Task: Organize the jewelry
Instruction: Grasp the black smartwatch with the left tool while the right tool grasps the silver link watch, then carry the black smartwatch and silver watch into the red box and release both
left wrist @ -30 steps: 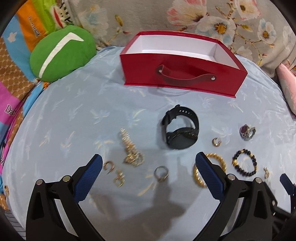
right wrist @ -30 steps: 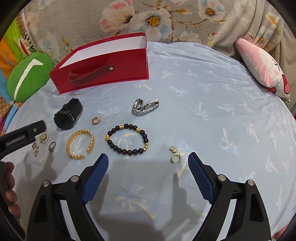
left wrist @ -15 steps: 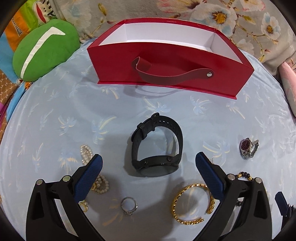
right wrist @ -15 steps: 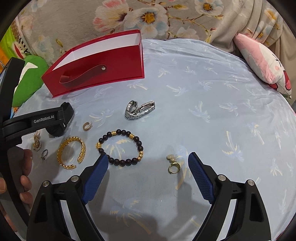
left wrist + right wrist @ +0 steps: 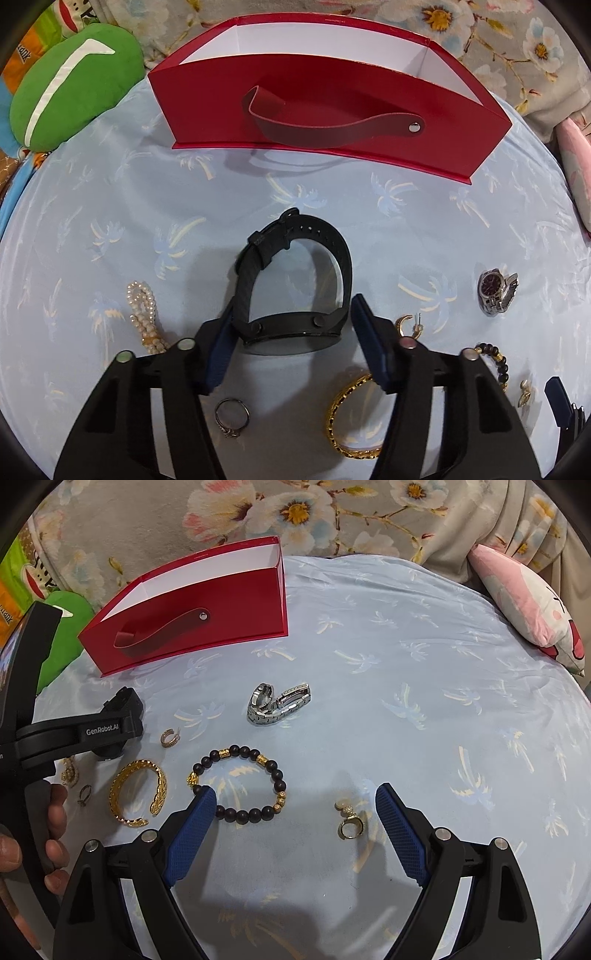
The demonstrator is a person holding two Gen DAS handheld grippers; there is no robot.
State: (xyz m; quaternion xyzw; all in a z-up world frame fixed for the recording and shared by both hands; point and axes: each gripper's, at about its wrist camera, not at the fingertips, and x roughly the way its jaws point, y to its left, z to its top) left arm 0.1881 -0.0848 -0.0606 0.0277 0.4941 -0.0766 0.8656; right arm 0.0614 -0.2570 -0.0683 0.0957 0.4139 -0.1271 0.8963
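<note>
A black watch stands on its case on the pale blue cloth. My left gripper has it between the jaws, which are closing; the blue pads meet its strap and case on both sides. Behind it stands the open red box, white inside. In the right wrist view my right gripper hovers open above the cloth. A black and gold bead bracelet lies by its left pad and a gold earring between the pads. The left gripper's body hides most of the black watch.
A silver watch, gold bangle, hoop earring, a ring and pearl strand lie scattered on the cloth. A green cushion sits at back left, a pink cushion at right. A hand holds the left gripper.
My left gripper moved forward and down over the black watch, and its jaws narrowed from wide open onto the watch. The right gripper stayed where it was, open.
</note>
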